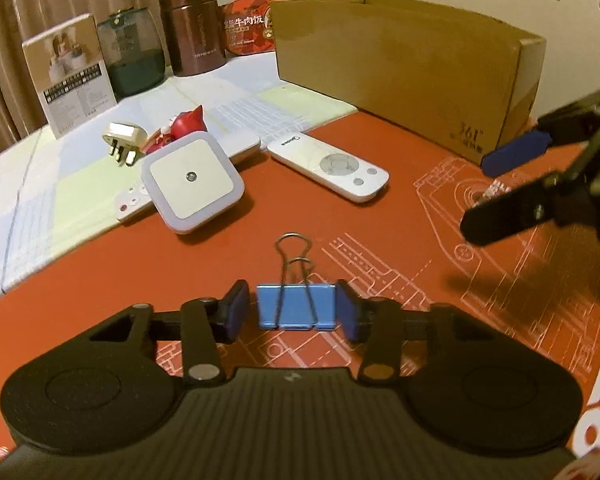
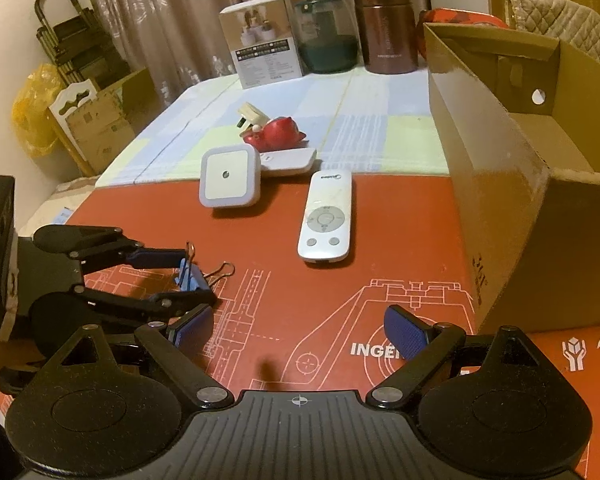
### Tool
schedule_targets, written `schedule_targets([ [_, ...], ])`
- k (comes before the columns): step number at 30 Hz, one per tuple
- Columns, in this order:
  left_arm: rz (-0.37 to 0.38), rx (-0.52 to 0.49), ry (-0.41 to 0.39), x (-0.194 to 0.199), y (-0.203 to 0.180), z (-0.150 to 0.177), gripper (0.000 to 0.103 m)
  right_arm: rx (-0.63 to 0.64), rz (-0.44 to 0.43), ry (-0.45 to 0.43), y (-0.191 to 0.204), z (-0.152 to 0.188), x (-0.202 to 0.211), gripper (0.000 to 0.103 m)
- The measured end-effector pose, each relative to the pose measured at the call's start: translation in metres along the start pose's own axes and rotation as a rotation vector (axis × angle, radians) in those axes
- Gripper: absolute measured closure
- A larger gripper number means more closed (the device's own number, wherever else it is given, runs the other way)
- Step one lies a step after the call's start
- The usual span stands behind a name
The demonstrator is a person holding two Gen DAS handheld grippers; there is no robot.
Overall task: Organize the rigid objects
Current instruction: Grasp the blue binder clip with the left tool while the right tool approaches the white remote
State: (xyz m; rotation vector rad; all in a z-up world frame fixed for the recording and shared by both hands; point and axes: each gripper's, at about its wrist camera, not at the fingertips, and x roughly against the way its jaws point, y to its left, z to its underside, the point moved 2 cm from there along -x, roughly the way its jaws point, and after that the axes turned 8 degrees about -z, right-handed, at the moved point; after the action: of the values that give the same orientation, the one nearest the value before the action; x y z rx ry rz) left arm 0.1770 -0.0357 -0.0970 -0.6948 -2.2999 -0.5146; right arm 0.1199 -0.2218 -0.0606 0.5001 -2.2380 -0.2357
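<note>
The big cardboard box (image 2: 500, 152) stands open-topped ahead and to the right of my right gripper (image 2: 300, 326), its near wall running along the edge of the red mat (image 2: 340, 288) that lies under both my tools. Beyond the mat, farther ahead of me, the pale checked cloth (image 2: 292, 120) carries a brown flask (image 2: 384, 24), a dark green jar (image 2: 326, 36) and a small printed carton (image 2: 260, 40) in a row at the far side. Nearer, straight ahead of my right gripper, the white remote (image 2: 326, 216) lies flat on the mat, pointing away from me; just to its left a square night light (image 2: 230, 178) rests partly on a second slim remote (image 2: 288, 162), with a red figurine (image 2: 276, 134) and a cream plug adapter (image 2: 250, 116) touching each other behind them. My left gripper (image 1: 296, 312) sits low over the mat with its jaws partly closed, bracketing the blue binder clip (image 1: 296, 306): the right pad looks in contact with the clip's side, the left pad a little apart. The clip's wire handles (image 1: 294, 258) point away from me. My right gripper hangs wide apart, holding nothing.
</note>
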Motion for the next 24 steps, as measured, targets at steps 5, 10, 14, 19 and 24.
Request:
schedule_targets([
  [5, -0.045, 0.093, 0.010, 0.007, 0.008, -0.003, 0.069, 0.012, -0.001, -0.001, 0.004, -0.001, -0.003, 0.014],
  [10, -0.120, 0.242, -0.027, 0.025, 0.036, -0.014, 0.069, 0.040, 0.004, -0.013, 0.010, -0.007, -0.015, 0.014],
  [14, -0.145, 0.328, -0.044, 0.031, 0.053, -0.020, 0.069, 0.072, 0.032, -0.030, 0.011, -0.015, -0.032, 0.014],
  [19, -0.167, 0.362, -0.036, 0.028, 0.061, -0.022, 0.069, 0.060, 0.105, -0.082, -0.003, -0.032, -0.058, 0.014],
  [24, -0.158, 0.373, -0.031, 0.022, 0.062, -0.024, 0.069, 0.047, 0.159, -0.094, -0.019, -0.043, -0.086, 0.022],
])
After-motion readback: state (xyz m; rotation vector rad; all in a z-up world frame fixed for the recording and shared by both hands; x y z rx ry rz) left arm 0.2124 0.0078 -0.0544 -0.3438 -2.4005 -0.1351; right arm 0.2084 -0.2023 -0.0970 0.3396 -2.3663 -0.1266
